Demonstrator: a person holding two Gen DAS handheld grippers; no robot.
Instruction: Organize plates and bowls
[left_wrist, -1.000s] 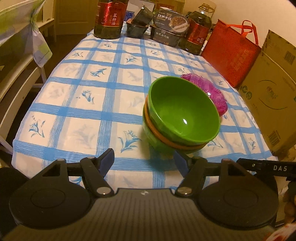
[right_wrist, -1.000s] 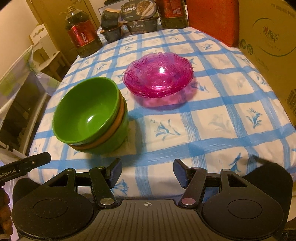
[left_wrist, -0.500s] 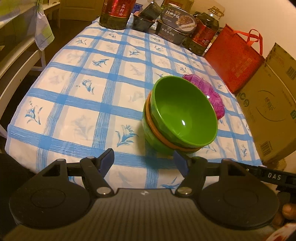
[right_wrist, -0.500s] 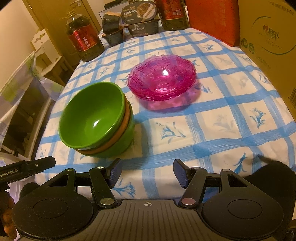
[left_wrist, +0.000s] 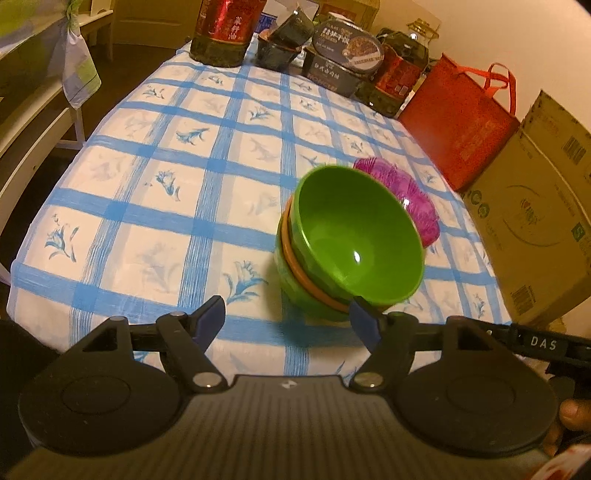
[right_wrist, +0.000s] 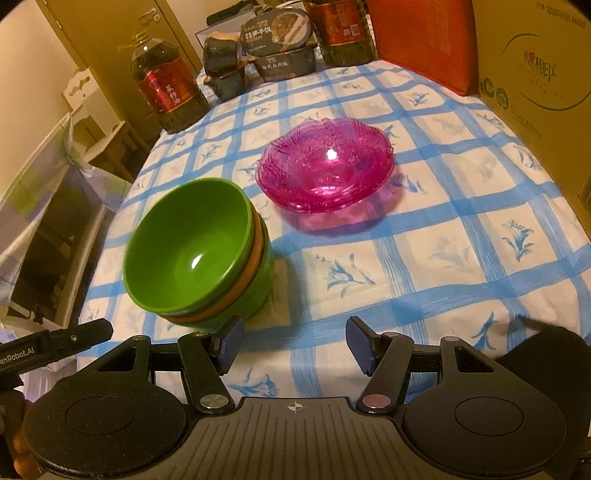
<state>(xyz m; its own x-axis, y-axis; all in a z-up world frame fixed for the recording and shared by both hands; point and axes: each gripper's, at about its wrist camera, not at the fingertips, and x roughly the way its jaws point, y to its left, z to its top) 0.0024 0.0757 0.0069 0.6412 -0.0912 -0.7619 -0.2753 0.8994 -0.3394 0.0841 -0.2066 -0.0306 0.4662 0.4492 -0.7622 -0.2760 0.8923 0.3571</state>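
Left wrist view: left gripper (left_wrist: 288, 317) spread, jaws just been opening, nothing between pads, only checked tablecloth (left_wrist: 155, 206). Stacked green bowls (left_wrist: 351, 243) near table's front edge, orange rim sandwiched between. Pink glass bowl (right_wrist: 325, 166) just behind, apart. Right gripper (right_wrist: 293, 345) spread, empty, beside stack.

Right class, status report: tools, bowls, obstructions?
Left tool just opening, empty; right tool open, empty. Green bowl stack nested beside pink glass dishes. Nothing in the way.
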